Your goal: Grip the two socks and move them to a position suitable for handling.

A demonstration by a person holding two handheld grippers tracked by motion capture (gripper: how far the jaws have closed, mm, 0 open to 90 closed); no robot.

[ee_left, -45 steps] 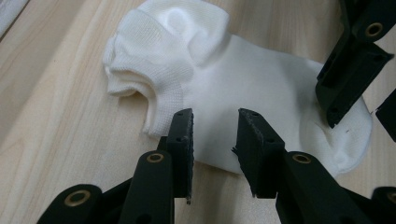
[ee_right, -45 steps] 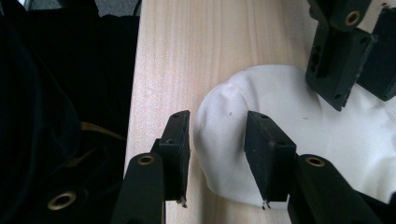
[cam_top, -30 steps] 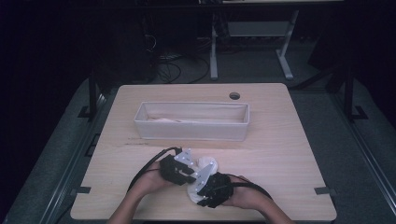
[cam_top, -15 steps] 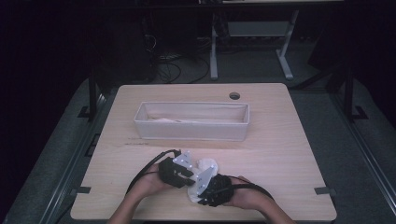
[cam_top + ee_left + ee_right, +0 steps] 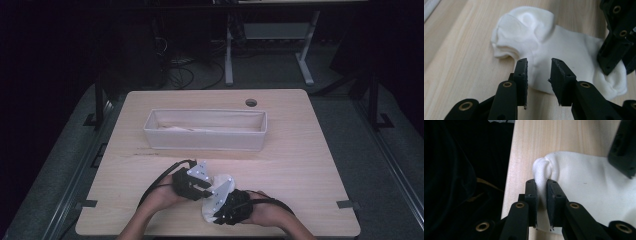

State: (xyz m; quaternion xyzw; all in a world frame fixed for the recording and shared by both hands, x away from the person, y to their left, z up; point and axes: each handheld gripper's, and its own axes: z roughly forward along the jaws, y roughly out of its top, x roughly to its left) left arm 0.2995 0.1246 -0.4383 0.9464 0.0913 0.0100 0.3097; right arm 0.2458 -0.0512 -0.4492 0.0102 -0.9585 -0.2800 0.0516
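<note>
A white sock (image 5: 564, 55) lies crumpled on the wooden table (image 5: 300, 165) near its front edge. My left gripper (image 5: 539, 72) points at the sock's middle, its jaws apart, and the pads do not press the cloth. My right gripper (image 5: 541, 192) is shut on a bunched fold at the sock's (image 5: 584, 192) edge, close to the table's rim; its jaws have just been closing on that fold. In the high view both grippers, left (image 5: 207, 186) and right (image 5: 212, 212), meet over the sock (image 5: 220, 180), each held in a hand.
A long white fabric bin (image 5: 205, 142) stands across the middle of the table with something pale lying in it. A cable hole (image 5: 251, 103) sits at the back of the tabletop. Dark floor, cables and desk legs lie beyond.
The hands have barely moved. The sock looks slightly more gathered between the two grippers than a second ago.
</note>
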